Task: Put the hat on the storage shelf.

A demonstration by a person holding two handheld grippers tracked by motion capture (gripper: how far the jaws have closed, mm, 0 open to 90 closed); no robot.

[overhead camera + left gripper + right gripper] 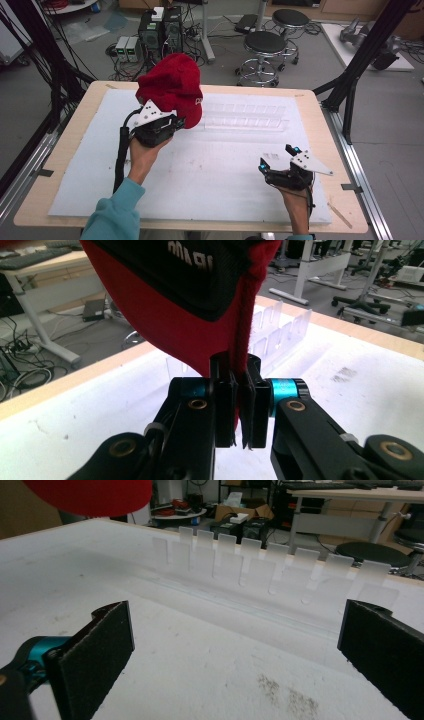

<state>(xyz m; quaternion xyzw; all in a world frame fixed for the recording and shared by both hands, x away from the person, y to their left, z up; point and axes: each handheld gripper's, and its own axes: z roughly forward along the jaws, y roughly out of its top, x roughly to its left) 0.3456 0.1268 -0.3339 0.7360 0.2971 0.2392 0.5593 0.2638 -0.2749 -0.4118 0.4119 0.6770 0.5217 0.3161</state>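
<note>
The left gripper point(239, 405) held the soft, light red cap point(172, 85) clenched by its edge, best gripped there, while the right gripper point(280, 157) stood released above the surface point(200, 170).

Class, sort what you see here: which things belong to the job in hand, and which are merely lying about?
In the job:
red cap, pinched at its edge by the left gripper
clear slotted rack on the white mat
right gripper, open, holding nothing

Lying about:
stools
computer towers
floor cables

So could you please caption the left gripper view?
Left gripper fingers clamp a red knit hat's edge above the white table mat.
</note>
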